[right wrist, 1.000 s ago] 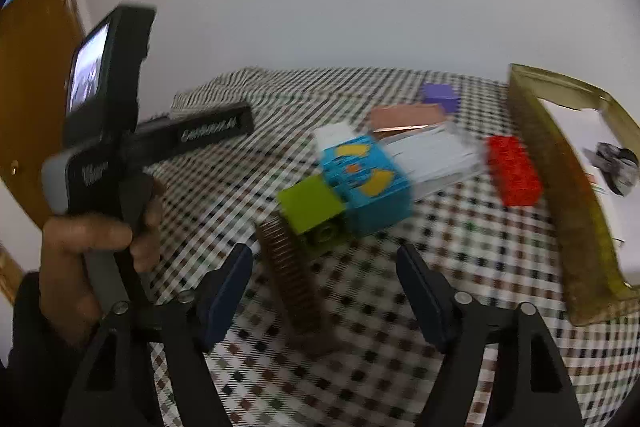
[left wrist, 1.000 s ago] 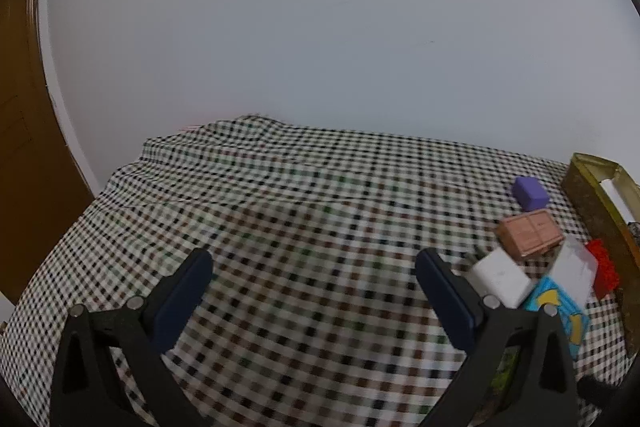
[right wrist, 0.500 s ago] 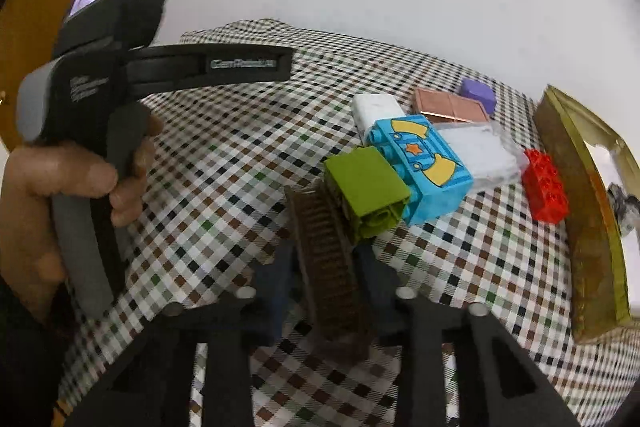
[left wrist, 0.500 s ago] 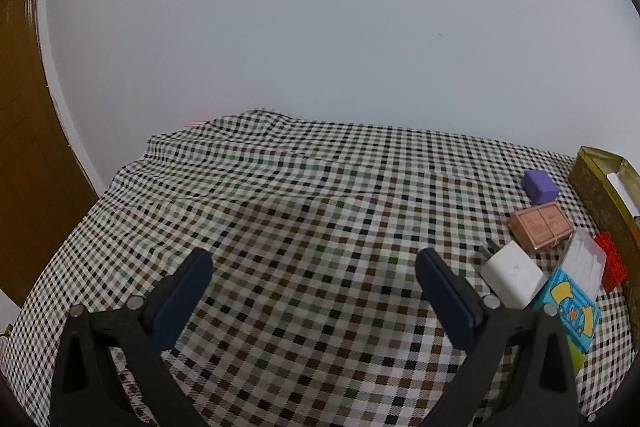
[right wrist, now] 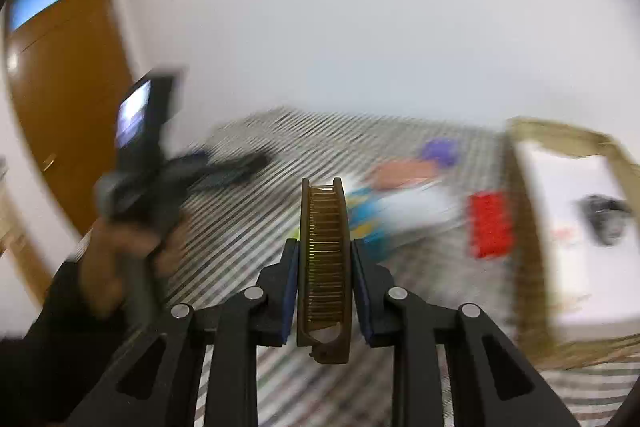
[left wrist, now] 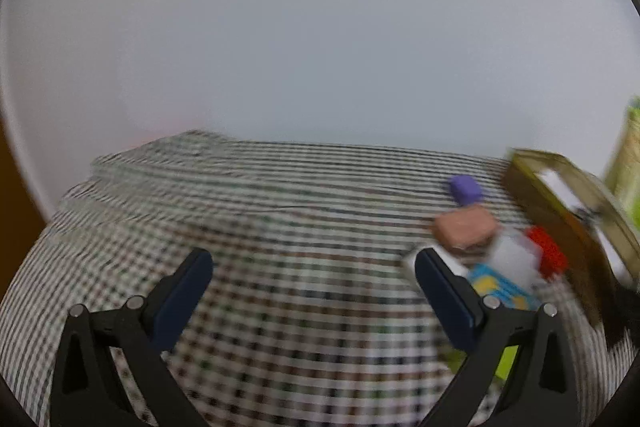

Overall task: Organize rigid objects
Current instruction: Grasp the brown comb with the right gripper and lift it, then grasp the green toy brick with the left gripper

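Brown plastic, toothed like a comb [right wrist: 325, 267], stands on edge between the blue pads [right wrist: 289, 291] of the right gripper [right wrist: 325, 263], low in the middle of the right wrist view; the two fingers are pressed against its sides and it sticks out forward past their tips, clear of the cloth. The rest of that view is smeared by motion. Behind the comb, right of centre, lies a blurred cluster: a blue block [right wrist: 362, 205], a white box [right wrist: 420, 203], a pink flat piece [right wrist: 400, 169] and a purple block [right wrist: 440, 151] furthest back. A red brick [right wrist: 490, 223] sits to their right, just beside the wall of an olive tray [right wrist: 528, 223] that fills the right edge and has a white floor. At left a hand [right wrist: 120, 247] in a dark sleeve holds the left gripper's handle [right wrist: 136, 195], with a small lit screen on top; a brown door [right wrist: 68, 75] is in the upper left.

In the left wrist view the left gripper [left wrist: 314, 291] shows its fingers wide apart with nothing between them, only the checked cloth [left wrist: 280, 227] below. The same cluster lies at the right of the frame: purple block [left wrist: 466, 189] highest, pink piece [left wrist: 466, 229] below it, then the white box [left wrist: 512, 259], the blue block [left wrist: 500, 287] and the red brick [left wrist: 548, 257], with the tray [left wrist: 560, 223] at the right edge. A bit of lime green [left wrist: 506, 361] shows behind the right finger
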Demonstrator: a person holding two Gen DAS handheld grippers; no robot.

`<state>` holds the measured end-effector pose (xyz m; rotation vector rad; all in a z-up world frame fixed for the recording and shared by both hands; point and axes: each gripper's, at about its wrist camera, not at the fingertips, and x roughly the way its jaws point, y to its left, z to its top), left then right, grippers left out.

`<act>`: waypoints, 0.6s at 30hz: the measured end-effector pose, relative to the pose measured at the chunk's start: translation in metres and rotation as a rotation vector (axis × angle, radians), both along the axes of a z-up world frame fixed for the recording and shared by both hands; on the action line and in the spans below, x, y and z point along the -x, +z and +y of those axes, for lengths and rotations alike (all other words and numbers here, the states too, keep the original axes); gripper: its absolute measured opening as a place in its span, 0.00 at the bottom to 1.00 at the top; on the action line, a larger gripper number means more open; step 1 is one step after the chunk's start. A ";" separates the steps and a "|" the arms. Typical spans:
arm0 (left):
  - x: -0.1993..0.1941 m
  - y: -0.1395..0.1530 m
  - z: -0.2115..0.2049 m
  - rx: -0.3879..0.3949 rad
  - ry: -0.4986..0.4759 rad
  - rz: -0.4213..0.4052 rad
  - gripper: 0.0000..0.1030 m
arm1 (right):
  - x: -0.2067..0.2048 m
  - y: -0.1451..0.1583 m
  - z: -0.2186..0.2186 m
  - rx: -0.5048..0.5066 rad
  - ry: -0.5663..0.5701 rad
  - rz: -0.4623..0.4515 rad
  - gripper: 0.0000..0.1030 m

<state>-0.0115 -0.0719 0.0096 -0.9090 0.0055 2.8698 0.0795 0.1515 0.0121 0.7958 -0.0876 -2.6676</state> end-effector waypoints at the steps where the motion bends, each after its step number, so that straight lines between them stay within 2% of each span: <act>1: -0.002 0.000 0.005 -0.001 -0.049 -0.002 0.99 | 0.003 0.002 0.005 -0.024 -0.041 0.019 0.27; 3: -0.008 0.000 0.020 0.020 -0.179 -0.005 0.99 | 0.009 0.005 0.016 -0.061 -0.117 0.050 0.27; 4: -0.015 -0.001 0.029 0.055 -0.251 0.001 0.99 | 0.012 0.005 0.020 -0.065 -0.142 0.057 0.27; 7: -0.038 -0.009 0.057 0.200 -0.420 0.048 0.99 | 0.019 0.004 0.034 -0.061 -0.188 0.058 0.27; 9: -0.047 -0.016 0.074 0.282 -0.488 0.062 0.99 | 0.030 0.001 0.042 -0.037 -0.205 0.038 0.27; 11: -0.050 -0.021 0.086 0.336 -0.520 0.050 0.97 | 0.030 0.001 0.046 0.001 -0.209 0.018 0.27; 15: -0.044 -0.026 0.091 0.337 -0.528 -0.008 0.95 | 0.023 0.001 0.037 0.014 -0.213 0.019 0.27; 16: -0.041 -0.028 0.092 0.344 -0.517 -0.029 0.93 | 0.024 0.000 0.037 0.009 -0.209 0.020 0.27; 18: -0.032 -0.032 0.091 0.342 -0.495 -0.073 0.75 | 0.022 -0.003 0.034 -0.006 -0.207 0.021 0.27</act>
